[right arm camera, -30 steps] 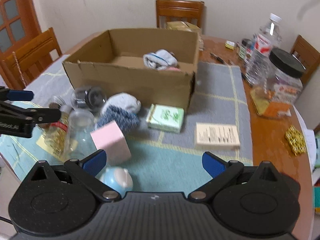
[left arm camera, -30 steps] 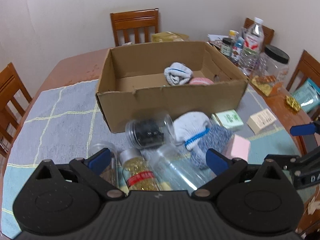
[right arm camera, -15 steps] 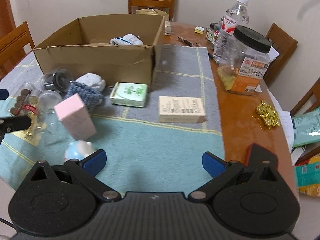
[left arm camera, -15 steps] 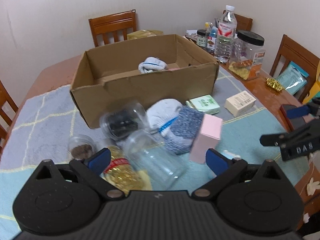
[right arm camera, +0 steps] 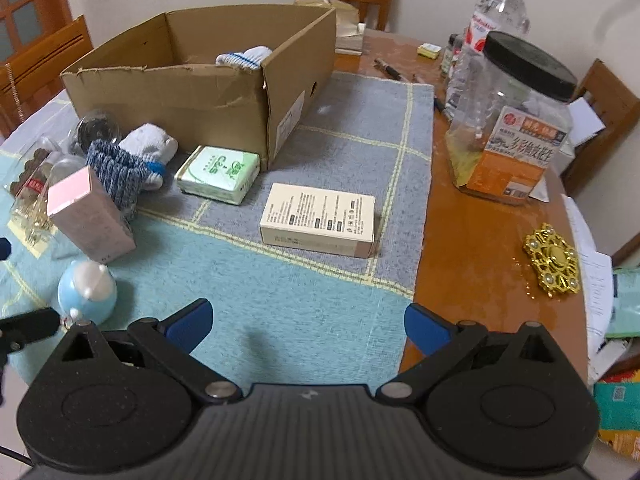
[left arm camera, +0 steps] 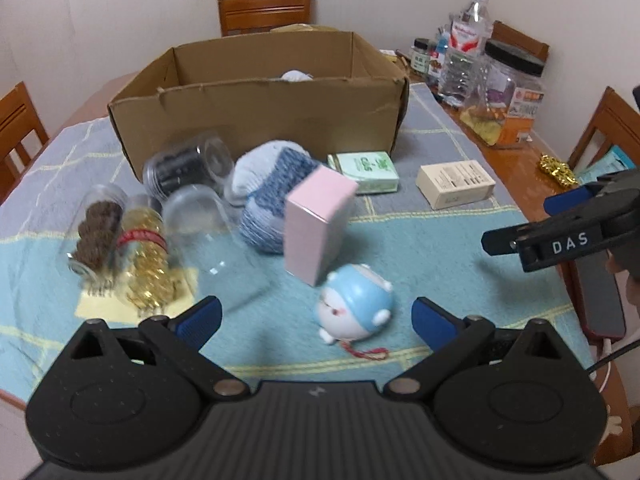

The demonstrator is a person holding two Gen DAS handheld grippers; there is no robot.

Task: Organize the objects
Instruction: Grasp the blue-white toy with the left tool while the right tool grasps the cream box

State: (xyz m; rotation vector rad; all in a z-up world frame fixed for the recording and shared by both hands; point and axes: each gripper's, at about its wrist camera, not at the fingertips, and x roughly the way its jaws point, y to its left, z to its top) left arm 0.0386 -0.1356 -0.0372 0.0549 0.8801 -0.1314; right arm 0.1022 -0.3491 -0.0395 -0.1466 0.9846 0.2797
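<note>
**Ahead of both open claws: a box, jars and loose goods**

Beyond the left claw [left arm camera: 316, 314], whose blue-tipped jaws stand wide apart and hold nothing, an open brown cardboard box [left arm camera: 260, 116] sits on the worktop with a white rolled sock with blue stripes [right arm camera: 244, 57] inside it. Between that claw and the box lie four clear jars on their sides: a black-filled one [left arm camera: 188, 164] against the box wall, an empty one [left arm camera: 208, 236], a gold-filled jar with a red band [left arm camera: 146, 256] and one holding brown pieces [left arm camera: 98, 232]. A grey-and-blue knitted sock bundle [left arm camera: 276, 196] touches a tilted pink carton [left arm camera: 316, 224]; a round blue-and-white toy figure [left arm camera: 354, 304] lies just ahead of the left claw.

The right claw [right arm camera: 308, 322] is likewise spread wide and empty. Ahead of it rests a cream printed box [right arm camera: 320, 220], with a green-and-white packet [right arm camera: 218, 174] further on, beside the box corner. To its right stand a large clear jar with a black lid [right arm camera: 516, 120] and a plastic water bottle [right arm camera: 492, 16]; a gold spinner [right arm camera: 554, 260] lies on the bare wood.

A blue-and-grey checked cloth [right arm camera: 304, 292] covers most of the brown wooden worktop [right arm camera: 472, 248]. Wooden chairs [left arm camera: 264, 10] stand around it against a pale wall.
</note>
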